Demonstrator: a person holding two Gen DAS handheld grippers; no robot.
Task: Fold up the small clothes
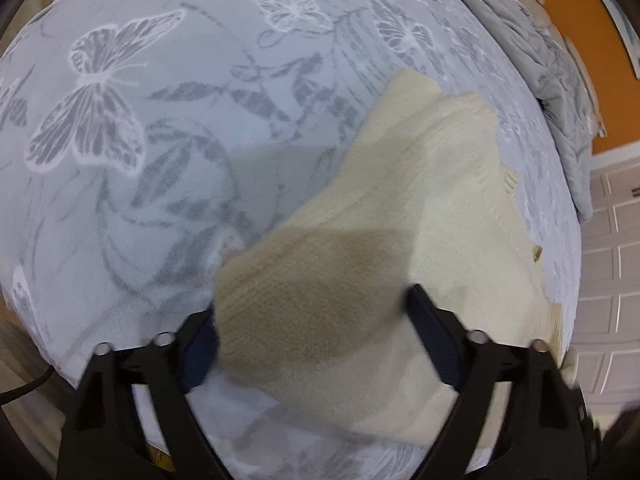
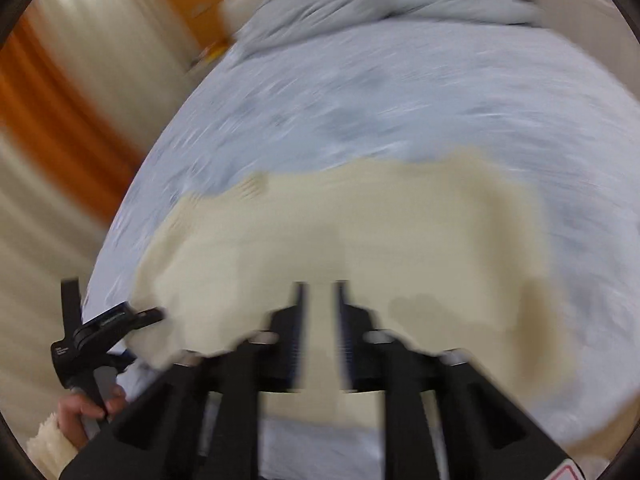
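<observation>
The cream knit (image 1: 400, 208) is lying half folded on the bedspread (image 1: 160, 80). The left gripper (image 1: 312, 316) is spread around its corner, unpinched; the right gripper (image 2: 319, 292) is clenching an edge. Folding is barely begun; squaring remains.

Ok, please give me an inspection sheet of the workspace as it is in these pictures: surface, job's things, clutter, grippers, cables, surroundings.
Surface: bed under a pale sheet with a grey butterfly print.
Job's things: one cream knit lying on the sheet, partly lifted near the grippers.
Clutter: crumpled grey blanket at the far edge of the bed.
Grippers: left gripper wide apart with a flap of the knit between the fingers, pads not clearly pressing; right gripper shut on a strip of the knit, picture blurred.
Cables: one dark cable at the bed's near left edge.
Surroundings: orange wall, white panelled door, pale curtain.
</observation>
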